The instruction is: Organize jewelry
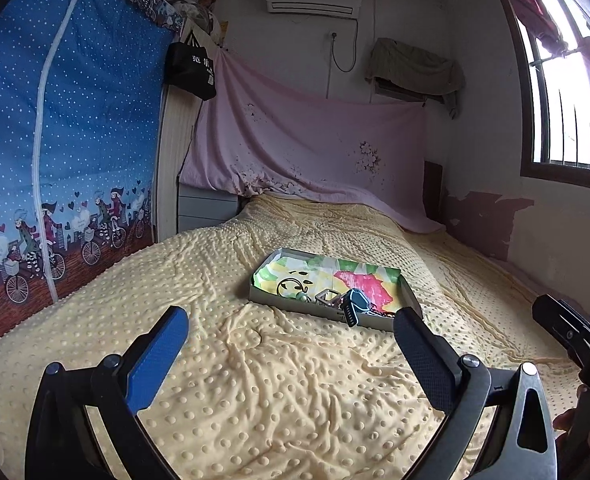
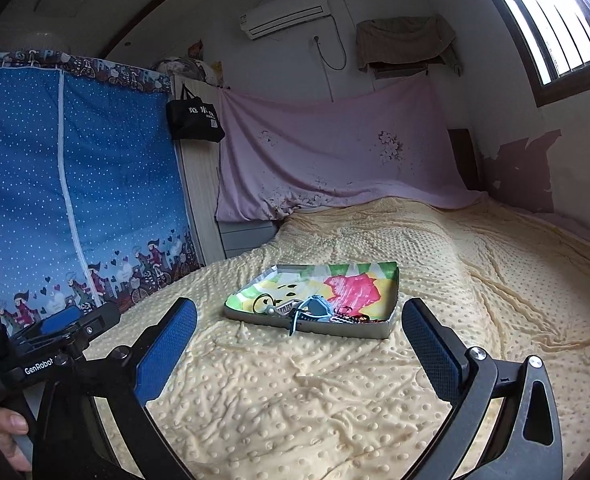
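The left gripper (image 1: 291,344) hangs over the yellow dotted blanket (image 1: 255,392) with its jaws spread wide and nothing between them; its blue-padded fingers (image 1: 157,356) frame bare bedding. The right gripper (image 2: 299,340) is likewise wide apart and empty above the same blanket (image 2: 295,400). In the right wrist view the left gripper (image 2: 65,322) shows at about nine o'clock, gripped from below by the person's left hand (image 2: 5,428). In the left wrist view part of the right gripper's black body (image 1: 575,336) enters at about three o'clock.

Ahead of both claws, toward twelve o'clock, a shallow cardboard tray (image 1: 411,300) lies on the blanket, lined with a bright green, yellow and pink cloth (image 1: 355,280). The jewelry (image 1: 335,300) is bunched in the tray's near edge: a blue-and-black watch (image 1: 355,306) with its strap drooping over the wall, a ring-shaped piece (image 1: 289,286) to its nine o'clock, and a dark beaded string (image 2: 351,316) toward three o'clock. The small items beside them are too tangled to tell apart.

Farther out, a pink sheet (image 1: 315,148) drapes the far wall at twelve o'clock, a blue polka-dot fabric wardrobe (image 1: 55,140) stands at nine to ten o'clock, and a barred window (image 1: 567,80) sits at two o'clock.
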